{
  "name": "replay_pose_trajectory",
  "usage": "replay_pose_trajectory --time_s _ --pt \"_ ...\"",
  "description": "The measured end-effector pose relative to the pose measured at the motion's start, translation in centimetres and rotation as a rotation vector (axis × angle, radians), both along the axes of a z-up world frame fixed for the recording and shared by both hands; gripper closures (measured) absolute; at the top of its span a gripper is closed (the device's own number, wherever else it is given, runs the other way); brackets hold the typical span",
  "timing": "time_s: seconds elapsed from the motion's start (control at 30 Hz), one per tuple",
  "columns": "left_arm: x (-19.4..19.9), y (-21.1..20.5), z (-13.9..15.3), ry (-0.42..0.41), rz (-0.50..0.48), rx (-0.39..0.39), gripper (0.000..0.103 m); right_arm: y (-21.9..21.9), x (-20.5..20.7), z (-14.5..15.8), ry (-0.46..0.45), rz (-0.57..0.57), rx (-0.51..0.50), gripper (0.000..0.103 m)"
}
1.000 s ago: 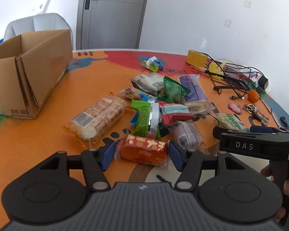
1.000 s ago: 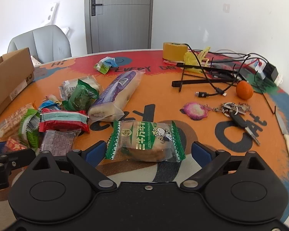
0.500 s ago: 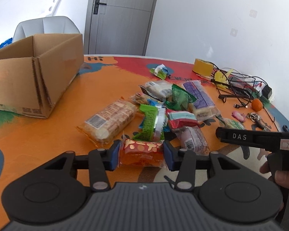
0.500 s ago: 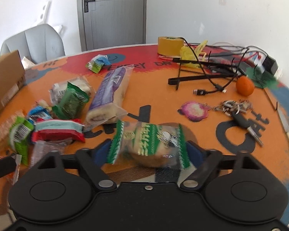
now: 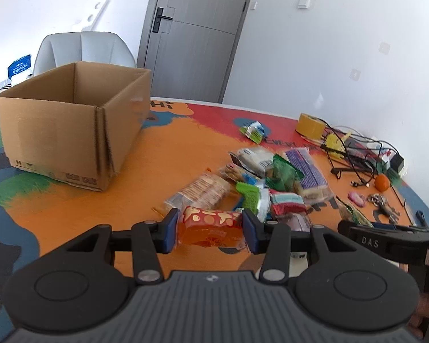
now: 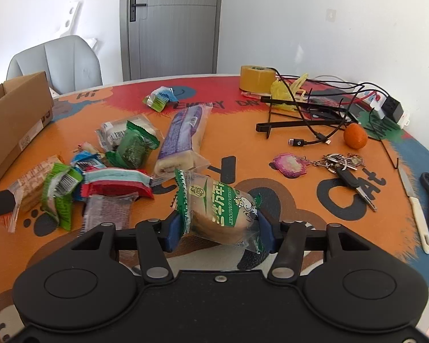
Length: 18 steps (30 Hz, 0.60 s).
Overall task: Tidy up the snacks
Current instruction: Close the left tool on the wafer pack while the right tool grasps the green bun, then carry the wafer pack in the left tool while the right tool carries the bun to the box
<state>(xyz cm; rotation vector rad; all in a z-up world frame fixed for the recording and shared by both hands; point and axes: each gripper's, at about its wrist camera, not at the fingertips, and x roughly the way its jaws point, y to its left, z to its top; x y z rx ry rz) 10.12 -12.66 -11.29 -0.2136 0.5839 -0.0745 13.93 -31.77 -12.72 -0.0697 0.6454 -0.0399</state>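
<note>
Looking across the round printed table, I see it fill both wrist views, orange in the middle with red and blue patches at the rim. Next in size is the open cardboard box, standing at about ten o'clock from my left gripper and well apart from the snack pile; I cannot see its floor. Behind it, near eleven o'clock, sits a grey chair.

My left gripper has its blue pads pressed onto the ends of an orange snack packet, pinching it lengthwise; whether it is clear of the table I cannot tell. My right gripper pinches a green-and-white biscuit packet, tilted with its left end higher and raised off the tabletop.

The remaining snacks lie in a loose heap from ten to twelve o'clock in the right wrist view: a long purple packet, a red-and-teal packet just beside a bright green wrapper, and a dark green pouch leaning on a clear white-filled bag.

At one o'clock sit a yellow tape roll, tangled black cables, a small orange fruit and, nearer, a bunch of keys.
</note>
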Motion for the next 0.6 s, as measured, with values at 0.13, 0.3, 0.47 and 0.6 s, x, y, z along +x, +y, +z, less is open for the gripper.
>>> replay_pose_trajectory --time_s 0.13,0.3,0.47,0.6 --pt "-0.3 1.0 0.9 -0.027 0.002 -0.012 0.057 0.8 -0.8 1.1 -0.025 -0.006 -0.003 0.050" --pt "-0.4 2.2 2.1 -0.057 0.008 -0.022 0.057 2.2 -1.7 2.5 -0.059 0.000 0.008 0.050" --pt "-0.2 3.0 3.1 -0.081 0.016 -0.018 0.057 3.2 -2.0 3.6 -0.093 0.000 0.024 0.050" --pt "-0.5 3.6 3.8 -0.104 0.025 -0.010 0.057 4.4 -2.3 4.6 -0.126 0.016 0.031 0.050"
